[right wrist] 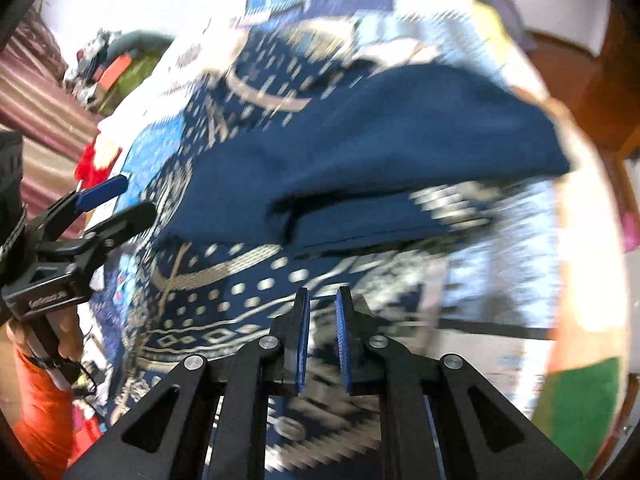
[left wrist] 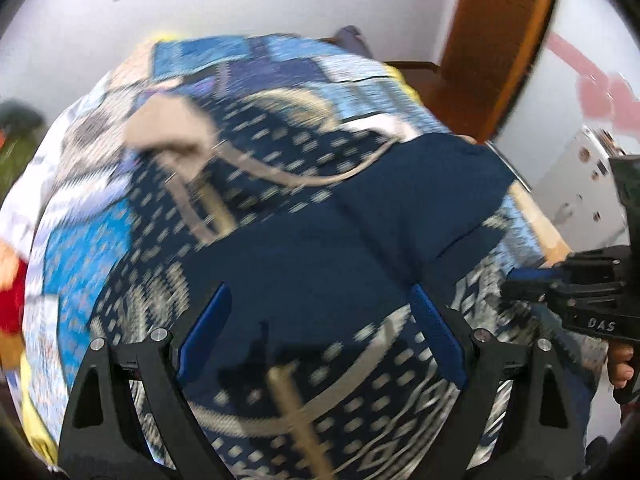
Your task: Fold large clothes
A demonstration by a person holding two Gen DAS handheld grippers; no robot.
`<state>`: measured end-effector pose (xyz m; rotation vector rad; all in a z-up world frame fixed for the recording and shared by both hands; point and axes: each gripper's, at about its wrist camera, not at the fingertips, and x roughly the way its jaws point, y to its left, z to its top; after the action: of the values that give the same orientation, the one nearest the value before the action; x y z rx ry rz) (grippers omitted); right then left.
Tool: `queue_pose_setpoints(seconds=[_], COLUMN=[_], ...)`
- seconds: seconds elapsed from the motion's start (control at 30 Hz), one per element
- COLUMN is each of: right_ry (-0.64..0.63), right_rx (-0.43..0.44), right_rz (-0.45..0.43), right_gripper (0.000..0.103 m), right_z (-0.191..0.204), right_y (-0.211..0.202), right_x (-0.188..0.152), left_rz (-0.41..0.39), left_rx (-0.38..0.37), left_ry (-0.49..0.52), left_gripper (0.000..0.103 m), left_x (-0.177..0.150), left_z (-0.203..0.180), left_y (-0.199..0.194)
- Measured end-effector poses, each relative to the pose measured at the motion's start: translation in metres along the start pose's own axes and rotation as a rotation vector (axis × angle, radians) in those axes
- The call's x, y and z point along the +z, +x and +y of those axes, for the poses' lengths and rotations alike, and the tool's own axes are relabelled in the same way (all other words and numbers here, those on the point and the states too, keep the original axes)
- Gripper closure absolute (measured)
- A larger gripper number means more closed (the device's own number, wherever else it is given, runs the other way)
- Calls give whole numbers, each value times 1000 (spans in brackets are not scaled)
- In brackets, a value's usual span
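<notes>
Lying on the patchwork bedspread point(left wrist: 80, 240), the navy patterned garment point(left wrist: 304, 264) shows one plain-side fold over its middle, further folds outstanding, left gripper point(left wrist: 320, 336) spread wide above it, right gripper point(right wrist: 322, 340) closed, holding nothing.

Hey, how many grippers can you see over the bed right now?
2. The left gripper, jaws wide open, hangs over the dark blue patterned garment. The right gripper, jaws shut with nothing visibly between them, is beside it over the garment's patterned edge.
</notes>
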<state>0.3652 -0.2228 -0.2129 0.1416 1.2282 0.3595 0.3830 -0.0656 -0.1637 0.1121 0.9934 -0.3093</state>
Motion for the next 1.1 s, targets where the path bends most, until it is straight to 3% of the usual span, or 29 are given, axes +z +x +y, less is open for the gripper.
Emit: queue_pose_setpoints(seconds=[0.2, 0.3, 0.47, 0.53, 0.6, 0.63, 0.67, 0.7, 0.73, 0.87, 1.1], right_ry=[134, 194, 278, 300, 316, 318, 319, 317, 312, 272, 155], right_rx=[-136, -202, -223, -213, -211, -210, -209, -210, -211, -238, -245], right_rz=[-162, -196, -198, -186, -177, -175, -172, -170, -167, -158, -197], right_gripper=[94, 94, 94, 94, 94, 94, 94, 94, 94, 94, 94], right_z=[-77, -113, -155, -163, -170, -172, -173, -173, -172, -162, -122], right_y=[-60, -76, -84, -81, -77, -76, -75, -73, -71, -65, -67], right_x=[-8, -16, -27, -32, -36, -38, -39, -39, -40, -35, -8], left_rz=[9, 35, 99, 118, 122, 114, 99, 82, 72, -19, -221], left_rx=[-62, -80, -79, -46, 5, 15, 9, 11, 25, -13, 38], left_ry=[175, 255, 349, 386, 410, 420, 421, 409, 391, 286, 140], left_gripper=[12, 12, 13, 24, 43, 48, 61, 83, 91, 93, 93], left_x=[48, 64, 76, 77, 78, 79, 81, 83, 87, 105, 124], left_z=[-84, -125, -178, -191, -198, -200, -199, -197, -194, -164, -74], left_y=[31, 57, 106, 125, 137, 140, 139, 135, 132, 95, 2])
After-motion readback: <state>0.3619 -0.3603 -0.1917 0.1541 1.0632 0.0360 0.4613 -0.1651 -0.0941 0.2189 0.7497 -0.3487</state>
